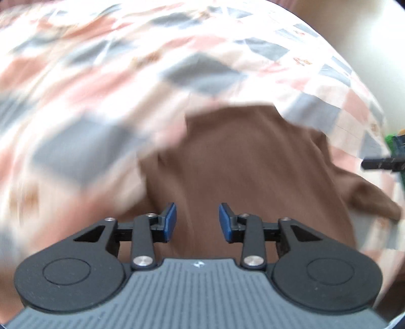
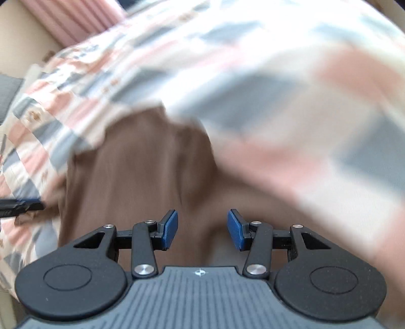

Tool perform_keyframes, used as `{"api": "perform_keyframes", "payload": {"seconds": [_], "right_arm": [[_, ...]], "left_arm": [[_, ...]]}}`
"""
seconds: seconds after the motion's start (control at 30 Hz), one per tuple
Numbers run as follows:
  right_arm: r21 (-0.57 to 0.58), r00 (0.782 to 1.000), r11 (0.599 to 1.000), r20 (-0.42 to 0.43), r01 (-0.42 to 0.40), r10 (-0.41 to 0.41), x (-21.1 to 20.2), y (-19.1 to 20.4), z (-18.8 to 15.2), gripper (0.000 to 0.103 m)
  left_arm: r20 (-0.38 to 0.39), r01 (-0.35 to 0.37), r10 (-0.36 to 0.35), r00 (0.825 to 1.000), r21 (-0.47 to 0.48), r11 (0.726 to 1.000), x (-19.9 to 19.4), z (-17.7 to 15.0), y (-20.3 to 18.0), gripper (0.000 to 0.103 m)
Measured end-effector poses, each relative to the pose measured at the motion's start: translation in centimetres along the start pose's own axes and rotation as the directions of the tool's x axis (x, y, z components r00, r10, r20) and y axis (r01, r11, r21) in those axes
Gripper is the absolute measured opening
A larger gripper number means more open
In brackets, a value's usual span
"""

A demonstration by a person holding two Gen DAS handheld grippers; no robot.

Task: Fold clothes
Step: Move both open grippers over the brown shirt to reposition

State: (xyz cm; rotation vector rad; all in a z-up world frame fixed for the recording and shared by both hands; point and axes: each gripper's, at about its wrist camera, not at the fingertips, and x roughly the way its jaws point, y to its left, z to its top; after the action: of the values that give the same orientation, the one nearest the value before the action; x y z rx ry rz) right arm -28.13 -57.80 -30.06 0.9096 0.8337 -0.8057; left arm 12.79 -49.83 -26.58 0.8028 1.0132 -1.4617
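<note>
A brown garment (image 1: 240,164) lies spread on a bedspread (image 1: 101,76) checked in pink, grey and white. My left gripper (image 1: 198,222) hangs above the garment's near part, open, with nothing between its blue pads. In the right wrist view the same brown garment (image 2: 131,172) lies on the bedspread (image 2: 253,63), and my right gripper (image 2: 203,230) is open over it, nothing gripped. A black finger of the right gripper (image 1: 379,163) shows at the right edge of the left wrist view. A finger of the left gripper (image 2: 20,205) shows at the left edge of the right wrist view. Both views are blurred.
A pink curtain (image 2: 76,17) hangs beyond the bed's far corner. A pale wall (image 1: 379,38) stands past the bed's right edge. A green object (image 1: 395,144) sits at the far right. A grey shape (image 2: 7,93) shows at the left.
</note>
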Motion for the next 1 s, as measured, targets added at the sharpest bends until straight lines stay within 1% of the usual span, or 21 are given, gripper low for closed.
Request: {"api": "perform_keyframes", "payload": {"seconds": [0.07, 0.13, 0.2, 0.23, 0.27, 0.33, 0.37, 0.43, 0.47, 0.53, 0.6, 0.63, 0.67, 0.7, 0.73, 0.77, 0.8, 0.83, 0.9, 0.93, 1.0], "right_arm": [[-0.048, 1.000, 0.999, 0.030, -0.006, 0.007, 1.9, 0.9, 2.6, 0.047], [-0.077, 0.999, 0.997, 0.036, -0.008, 0.011, 3.8, 1.5, 5.1, 0.049], [-0.094, 0.999, 0.995, 0.021, -0.026, 0.028, 6.8, 2.4, 7.2, 0.050], [-0.103, 0.999, 0.994, 0.009, -0.036, 0.038, 8.2, 2.6, 8.1, 0.050], [-0.109, 0.999, 0.993, -0.007, -0.046, 0.045, 9.3, 2.8, 8.5, 0.051], [-0.117, 0.997, 0.991, -0.046, -0.064, 0.059, 11.4, 3.1, 8.8, 0.051], [-0.121, 0.996, 0.990, -0.068, -0.073, 0.065, 12.7, 3.4, 8.9, 0.051], [-0.149, 0.995, 0.986, -0.077, -0.075, 0.064, 13.9, 4.0, 7.7, 0.003], [-0.155, 0.997, 0.985, -0.050, -0.068, 0.061, 14.0, 3.9, 7.5, 0.002], [-0.170, 0.999, 0.985, 0.024, -0.040, 0.044, 13.2, 3.4, 7.1, 0.002], [-0.173, 0.998, 0.985, 0.060, -0.003, 0.014, 13.4, 3.1, 6.8, 0.002], [-0.162, 0.998, 0.987, 0.057, 0.020, -0.011, 14.1, 3.2, 6.6, 0.002], [-0.148, 0.998, 0.988, 0.049, 0.041, -0.034, 14.7, 3.4, 6.3, 0.002], [-0.132, 0.998, 0.990, 0.043, 0.053, -0.048, 15.1, 3.7, 6.2, 0.006], [-0.113, 0.997, 0.992, 0.046, 0.064, -0.059, 14.9, 3.9, 6.3, 0.020], [-0.094, 0.995, 0.992, 0.054, 0.083, -0.078, 14.5, 4.2, 6.5, 0.029], [-0.074, 0.992, 0.992, 0.075, 0.104, -0.099, 13.8, 4.3, 6.6, 0.047], [-0.051, 0.987, 0.991, 0.109, 0.127, -0.121, 12.8, 4.2, 6.7, 0.051], [0.027, 0.979, 0.991, 0.154, 0.131, -0.134, 10.1, 3.3, 6.7, 0.053], [0.064, 0.979, 0.990, 0.155, 0.122, -0.130, 8.8, 2.8, 6.3, 0.056], [0.119, 0.979, 0.985, 0.147, 0.126, -0.143, 6.1, 2.1, 4.4, 0.057]], "left_arm": [[-0.002, -0.032, 0.032, 0.999, 0.051, 0.998, 2.8, 3.0, 0.3, 0.036], [-0.023, -0.062, 0.064, 0.998, 0.081, 0.995, 5.9, 4.8, 0.8, 0.042], [-0.050, -0.074, 0.080, 0.996, 0.107, 0.992, 9.0, 5.6, 1.2, 0.042], [-0.060, -0.062, 0.069, 0.996, 0.113, 0.992, 10.7, 5.2, 1.5, 0.042], [-0.068, -0.048, 0.056, 0.996, 0.119, 0.992, 12.0, 4.7, 1.8, 0.039], [-0.082, -0.044, 0.057, 0.995, 0.152, 0.987, 13.3, 3.6, 2.1, 0.010], [-0.072, -0.056, 0.070, 0.995, 0.186, 0.981, 13.6, 3.1, 1.8, 0.001], [0.016, -0.091, 0.090, 0.996, 0.244, 0.966, 13.6, 2.1, 1.3, 0.002], [0.056, -0.107, 0.096, 0.994, 0.253, 0.961, 13.5, 1.8, 1.2, 0.002], [0.081, -0.145, 0.131, 0.988, 0.214, 0.966, 13.8, 1.7, 1.9, 0.001], [0.055, -0.267, 0.262, 0.964, 0.197, 0.943, 15.7, 1.7, 2.4, 0.000], [0.042, -0.308, 0.305, 0.951, 0.189, 0.933, 16.4, 1.6, 2.6, 0.000], [0.038, -0.306, 0.304, 0.952, 0.167, 0.937, 16.3, 1.7, 2.7, 0.000], [0.038, -0.302, 0.300, 0.953, 0.138, 0.943, 15.9, 1.9, 2.8, 0.001], [0.043, -0.296, 0.293, 0.955, 0.100, 0.950, 14.9, 2.0, 3.1, 0.004], [0.056, -0.295, 0.292, 0.955, 0.055, 0.954, 13.6, 1.9, 3.8, 0.010], [0.068, -0.293, 0.291, 0.954, 0.010, 0.956, 12.2, 1.8, 4.4, 0.014], [0.074, -0.292, 0.294, 0.953, -0.038, 0.956, 10.8, 1.5, 5.1, 0.018], [0.055, -0.287, 0.295, 0.954, -0.119, 0.950, 7.7, 0.2, 6.3, 0.019], [0.038, -0.292, 0.300, 0.953, -0.132, 0.947, 6.1, -0.8, 6.4, 0.019], [-0.015, -0.313, 0.314, 0.949, -0.141, 0.939, 3.4, -3.1, 5.8, 0.024]]}}
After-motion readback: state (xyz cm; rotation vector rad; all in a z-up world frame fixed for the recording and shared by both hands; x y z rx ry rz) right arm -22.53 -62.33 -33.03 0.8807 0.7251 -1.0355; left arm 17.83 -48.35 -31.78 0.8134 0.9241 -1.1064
